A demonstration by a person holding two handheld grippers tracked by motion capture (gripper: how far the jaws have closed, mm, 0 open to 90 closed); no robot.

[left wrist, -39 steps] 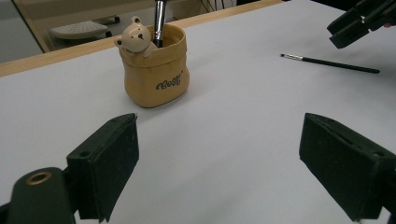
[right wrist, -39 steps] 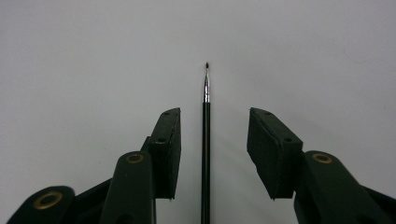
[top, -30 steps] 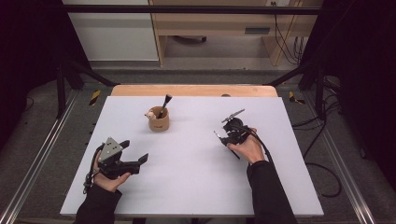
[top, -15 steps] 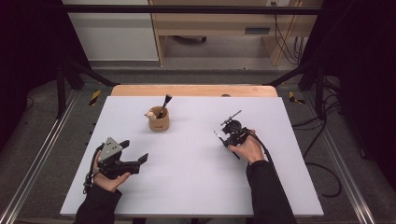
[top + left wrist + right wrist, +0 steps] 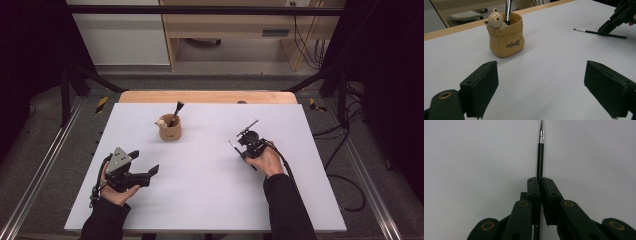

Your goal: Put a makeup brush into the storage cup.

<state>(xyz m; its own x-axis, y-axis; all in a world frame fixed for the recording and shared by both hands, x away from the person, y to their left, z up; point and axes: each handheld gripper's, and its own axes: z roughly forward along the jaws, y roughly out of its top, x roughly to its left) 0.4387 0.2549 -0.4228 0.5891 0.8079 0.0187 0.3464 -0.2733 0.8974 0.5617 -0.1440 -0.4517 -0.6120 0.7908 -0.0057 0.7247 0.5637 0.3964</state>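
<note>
Since a second ago, the right gripper (image 5: 239, 146) has been lowered slightly toward the white table (image 5: 210, 200). At eight o'clock the left gripper (image 5: 148, 165) is held with jaws wide apart. At eleven o'clock a tan bear pot (image 5: 170, 131) is seen. A thin black paintbrush (image 5: 540, 157) is clamped between the right jaws.

Right gripper (image 5: 239, 148) low, maybe touching thin brush (image 5: 233, 145).

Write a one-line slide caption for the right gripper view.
Right gripper shut on a thin black brush lying on the white table.
</note>
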